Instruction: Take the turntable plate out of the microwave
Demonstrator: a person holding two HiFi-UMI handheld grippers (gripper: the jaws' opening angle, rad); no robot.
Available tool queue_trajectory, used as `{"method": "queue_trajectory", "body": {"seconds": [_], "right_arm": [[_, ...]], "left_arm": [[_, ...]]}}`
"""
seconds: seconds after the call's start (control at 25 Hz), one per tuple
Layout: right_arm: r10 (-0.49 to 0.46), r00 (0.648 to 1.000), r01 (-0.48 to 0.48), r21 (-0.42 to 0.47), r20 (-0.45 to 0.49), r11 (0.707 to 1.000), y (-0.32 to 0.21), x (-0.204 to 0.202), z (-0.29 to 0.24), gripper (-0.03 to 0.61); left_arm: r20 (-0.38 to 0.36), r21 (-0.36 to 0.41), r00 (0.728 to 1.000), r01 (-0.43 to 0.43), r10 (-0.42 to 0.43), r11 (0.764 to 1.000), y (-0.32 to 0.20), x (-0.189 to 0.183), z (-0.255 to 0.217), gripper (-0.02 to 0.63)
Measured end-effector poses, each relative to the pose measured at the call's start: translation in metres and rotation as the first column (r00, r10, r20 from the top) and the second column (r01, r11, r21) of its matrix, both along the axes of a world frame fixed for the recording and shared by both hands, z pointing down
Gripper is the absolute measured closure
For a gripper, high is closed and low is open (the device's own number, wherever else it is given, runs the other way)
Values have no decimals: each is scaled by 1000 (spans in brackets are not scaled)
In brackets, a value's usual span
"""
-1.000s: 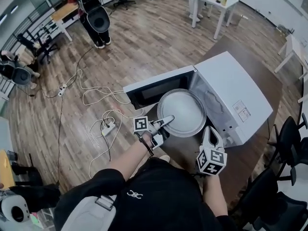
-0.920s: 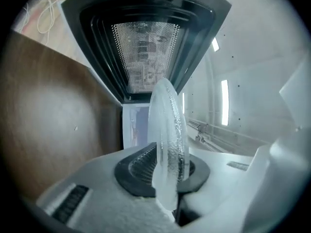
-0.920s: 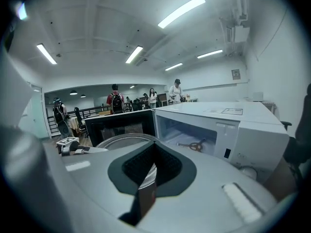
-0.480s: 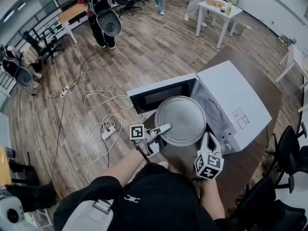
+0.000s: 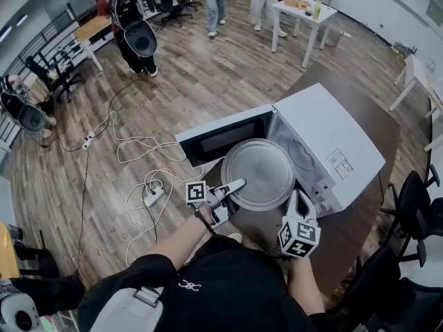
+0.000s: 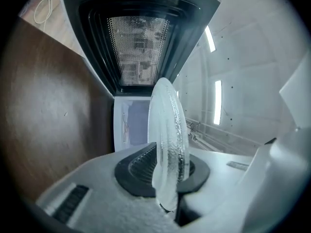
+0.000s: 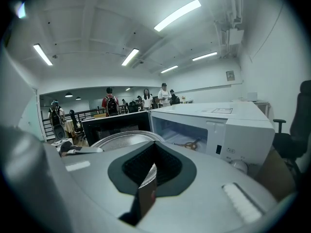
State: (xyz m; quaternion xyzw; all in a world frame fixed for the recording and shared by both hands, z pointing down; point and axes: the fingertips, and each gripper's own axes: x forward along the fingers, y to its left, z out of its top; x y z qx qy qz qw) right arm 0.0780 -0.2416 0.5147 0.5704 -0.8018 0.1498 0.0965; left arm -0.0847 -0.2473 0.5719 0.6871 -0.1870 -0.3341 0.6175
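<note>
The left gripper (image 5: 237, 184), clamped on the near rim of the turntable plate (image 5: 261, 173) that hung just beyond its jaws outside the microwave (image 5: 336, 140), needed a firm, level hold, with the closed, empty right gripper (image 5: 299, 200) close alongside.

Surfaces as I see them
Clear ribbed glass plate (image 6: 167, 140), glossy white microwave (image 5: 332, 144), matt brown tabletop (image 6: 43, 106), wood-plank floor (image 5: 187, 75).

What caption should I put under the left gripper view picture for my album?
Left gripper pinches the glass turntable plate edge-on, in front of the open microwave door.
</note>
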Motion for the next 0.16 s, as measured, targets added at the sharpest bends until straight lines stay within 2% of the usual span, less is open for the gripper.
{"method": "queue_trajectory", "body": {"seconds": [0.16], "right_arm": [[6, 1000, -6, 4, 8, 1000, -2, 2, -2, 572]], "left_arm": [[-16, 5, 1000, -7, 7, 1000, -3, 3, -2, 577]]}}
